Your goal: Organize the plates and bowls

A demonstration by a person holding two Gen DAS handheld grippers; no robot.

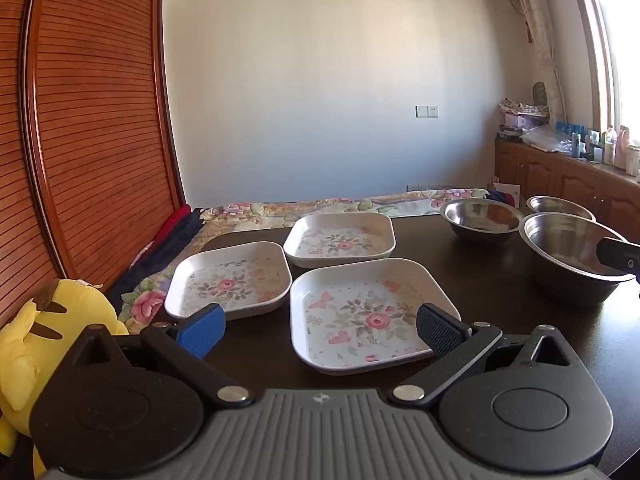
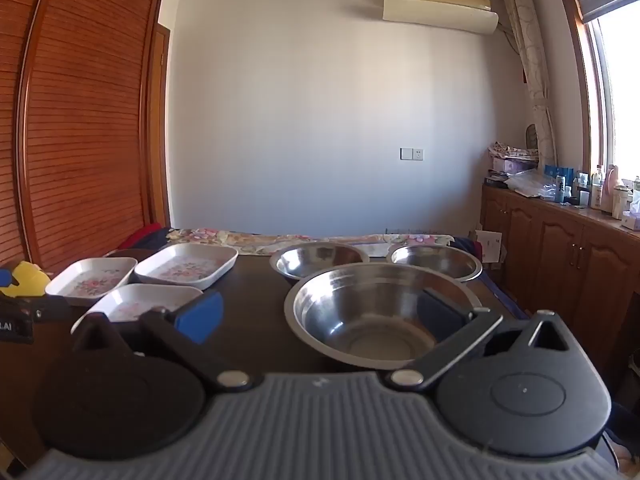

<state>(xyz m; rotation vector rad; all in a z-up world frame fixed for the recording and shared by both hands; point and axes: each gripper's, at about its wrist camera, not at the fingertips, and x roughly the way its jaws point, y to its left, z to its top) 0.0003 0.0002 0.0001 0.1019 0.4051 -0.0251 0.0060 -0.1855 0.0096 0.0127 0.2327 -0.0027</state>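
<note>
Three square white plates with pink flower prints lie on a dark table (image 1: pixel 500 304): a near one (image 1: pixel 368 316), a left one (image 1: pixel 228 278) and a far one (image 1: pixel 340 240). Three steel bowls stand to the right: a large near one (image 2: pixel 376 312), a middle one (image 2: pixel 316 260) and a far right one (image 2: pixel 436 262). My left gripper (image 1: pixel 320 330) is open, just in front of the near plate. My right gripper (image 2: pixel 320 314) is open, with its right finger over the large bowl's near rim. The plates also show in the right wrist view (image 2: pixel 184 266).
A flowered cloth (image 1: pixel 320 206) lies past the table's far edge. A yellow plush toy (image 1: pixel 44 344) sits at the left by a slatted wooden wardrobe (image 1: pixel 88 120). Wooden cabinets (image 2: pixel 560 248) with bottles run along the right wall under a window.
</note>
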